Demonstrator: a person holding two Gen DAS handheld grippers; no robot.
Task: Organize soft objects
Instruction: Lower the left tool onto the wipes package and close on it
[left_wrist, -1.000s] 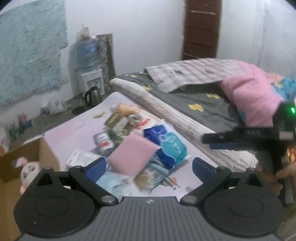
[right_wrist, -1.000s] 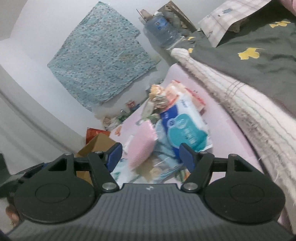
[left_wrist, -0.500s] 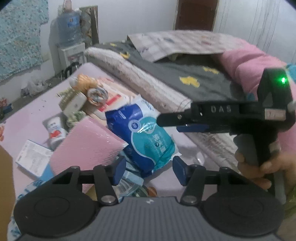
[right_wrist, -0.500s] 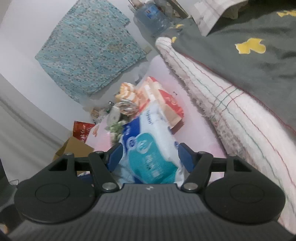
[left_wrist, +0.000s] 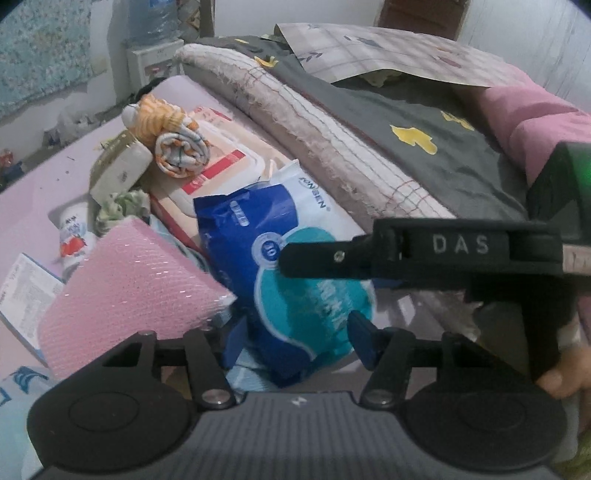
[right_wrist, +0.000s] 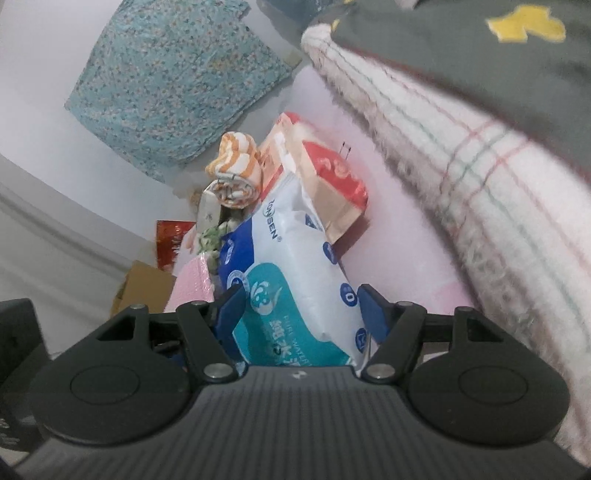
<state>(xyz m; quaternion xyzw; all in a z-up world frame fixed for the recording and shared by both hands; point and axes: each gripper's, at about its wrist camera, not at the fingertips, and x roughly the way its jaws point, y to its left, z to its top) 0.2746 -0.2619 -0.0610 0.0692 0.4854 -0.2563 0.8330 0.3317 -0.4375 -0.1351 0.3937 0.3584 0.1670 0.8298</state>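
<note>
Blue-and-teal plastic wipes pack (left_wrist: 295, 266) lies on top of the pile on the pink sheet (right_wrist: 402, 251), against the pink mesh-wrapped foam block (left_wrist: 129, 284). Likely soft, squashy, slick film, moderate weight; best taken across its narrow sides near mid-length. Left gripper (left_wrist: 299, 338): jaws just closed in then eased, straddling the pack's near end, contact unclear. Right gripper (right_wrist: 303, 314): jaws apart, flanking the pack's other end, not visibly pressing.

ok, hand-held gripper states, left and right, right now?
Left hand-held gripper: jaws just closed in, then eased slightly; wipes pack between them, grip cannot be told.
Right hand-held gripper: open, straddling the wipes pack.
</note>
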